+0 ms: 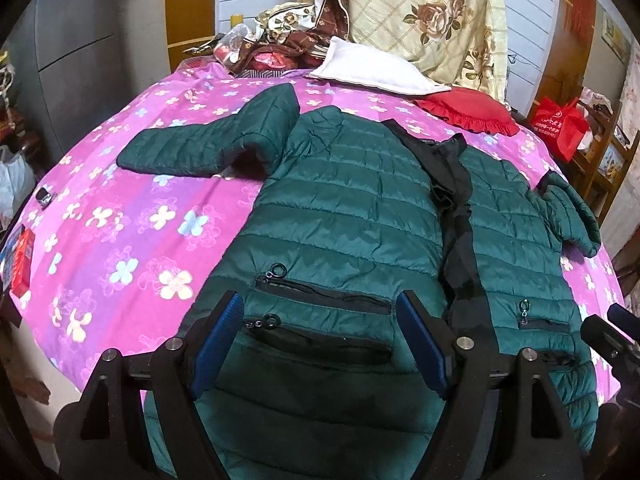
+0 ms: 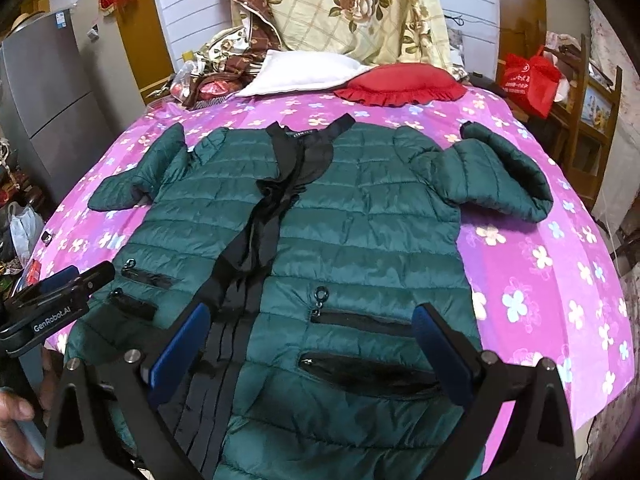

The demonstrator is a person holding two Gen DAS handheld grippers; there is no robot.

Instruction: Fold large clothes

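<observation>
Down at the near hem, the left gripper stands wide open with nothing between its blue-padded fingers, hanging just over the lower left front of the jacket; whether the pads touch the cloth cannot be told. Its black frame carries round metal pins at the joints. The right gripper is spread just as wide and likewise holds nothing, poised over the lower right front panel, its blue pads flat and ribbed at the edge.

Between the left gripper's fingers lie two black zip pockets with ring pullers; two more sit between the right gripper's fingers. The jacket is a dark green quilted puffer, shiny and stitched in horizontal bands, laid front-up and flat on the bed, its collar toward the pillows. A black placket runs down the middle, rumpled and pleated. Both sleeves are bent: one sleeve angles out on the left side, the other sleeve curves round on the right.

Under it spreads a pink bedsheet printed with pale flowers. At the head of the bed lie a white pillow and a red frilled cushion, with a cream rose-patterned quilt heaped behind. A red bag hangs at the right, and a grey fridge stands at the left.
</observation>
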